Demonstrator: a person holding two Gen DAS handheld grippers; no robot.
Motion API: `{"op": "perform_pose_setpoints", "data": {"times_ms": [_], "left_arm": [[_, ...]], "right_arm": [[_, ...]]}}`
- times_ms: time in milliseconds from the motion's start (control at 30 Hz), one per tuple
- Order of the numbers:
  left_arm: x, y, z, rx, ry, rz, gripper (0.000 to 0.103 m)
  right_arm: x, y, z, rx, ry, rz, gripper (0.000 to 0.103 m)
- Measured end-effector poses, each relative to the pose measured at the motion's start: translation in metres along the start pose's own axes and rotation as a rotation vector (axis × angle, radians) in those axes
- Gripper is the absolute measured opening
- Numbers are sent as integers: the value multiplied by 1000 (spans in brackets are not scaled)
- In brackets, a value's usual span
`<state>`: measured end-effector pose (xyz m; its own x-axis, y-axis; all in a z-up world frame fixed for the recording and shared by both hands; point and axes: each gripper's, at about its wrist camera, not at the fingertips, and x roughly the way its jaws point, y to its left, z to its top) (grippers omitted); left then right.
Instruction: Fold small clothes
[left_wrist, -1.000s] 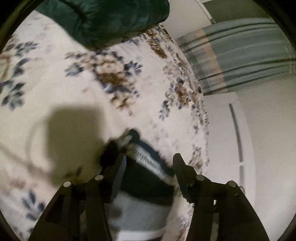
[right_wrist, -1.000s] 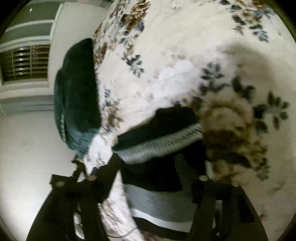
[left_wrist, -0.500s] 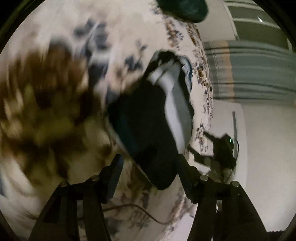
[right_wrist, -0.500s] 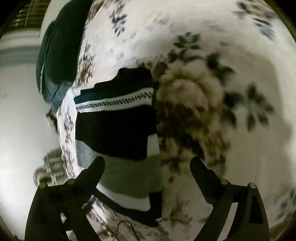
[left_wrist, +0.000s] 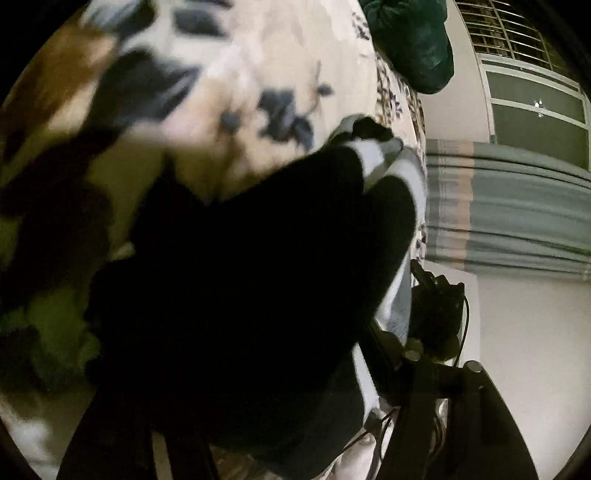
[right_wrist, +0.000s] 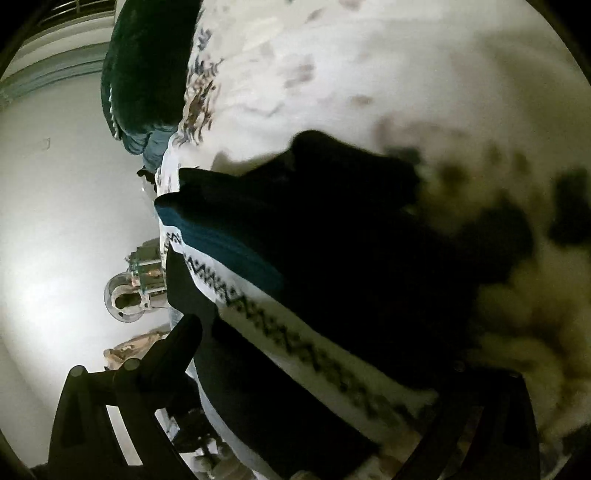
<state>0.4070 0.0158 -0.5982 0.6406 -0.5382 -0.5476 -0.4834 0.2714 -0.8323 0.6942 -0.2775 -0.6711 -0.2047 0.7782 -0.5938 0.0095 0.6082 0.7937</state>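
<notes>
folded bundle on the bed, both grippers close over it

the small garment (right_wrist: 332, 280), a dark knit piece with a teal band and a white zigzag-patterned stripe, lies on the floral bedspread (right_wrist: 369, 74) near the edge of the bed. from where i stand it looks already doubled over itself: layers sit stacked, the stripe running across the top one, and pale bands show at its far end in the left view (left_wrist: 373, 158). so i'd judge at least one fold is in, and what remains is a last fold or a tidy-up and pressing flat. that is only my reading.

the left gripper (left_wrist: 258, 369) is very close to the cloth, which fills the space ahead of it. only one finger (left_wrist: 384, 350) shows clearly, so i cannot tell whether its fingers are apart or clamped on fabric.

the right gripper (right_wrist: 332, 369) also sits low at the garment. its fingers look spread, one (right_wrist: 177, 343) off the bed's edge side and the other dim at the far side, with cloth lying between them, not pinched as far as i can see.

a dark green pillow (right_wrist: 147, 66) rests farther up the bed, well apart from the garment. striped curtains (left_wrist: 509, 210) hang beyond.
</notes>
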Motion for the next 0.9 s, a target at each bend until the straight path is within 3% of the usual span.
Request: {"op": "perform_pose_setpoints", "data": {"times_ms": [33,67,100,200,333,533,567,633,733,833,900], "left_arm": [[-3,-7,3,19,0,9,30],[-5,-12,5,36,1,17,29],[-9,-19,9,58,3,14,26],[-21,-39,28,135,34,24,22],[-41,-54,58,230,142,48,20],[-69,-64,81,358,304,118,21],[-71,-62,82,387,339,143,23],[-68,-45,69,470,384,263,42],[-51,-10,60,425,433,358,51],[-54,2,55,361,381,304,57],[-64,-1,50,365,337,299,57]], "right_arm": [[0,4,-2,-7,-15,2,90],[1,6,-3,-14,-33,-4,56],[2,6,-6,-6,-37,2,35],[-6,11,-25,21,-117,2,23],[-16,19,-71,99,-208,-38,19],[-13,51,-208,268,-330,-59,18],[-11,61,-238,286,-352,-86,18],[1,75,-283,338,-368,-112,18],[34,68,-329,414,-321,-166,20],[50,43,-344,475,-261,-198,33],[39,37,-347,465,-246,-233,52]]}}
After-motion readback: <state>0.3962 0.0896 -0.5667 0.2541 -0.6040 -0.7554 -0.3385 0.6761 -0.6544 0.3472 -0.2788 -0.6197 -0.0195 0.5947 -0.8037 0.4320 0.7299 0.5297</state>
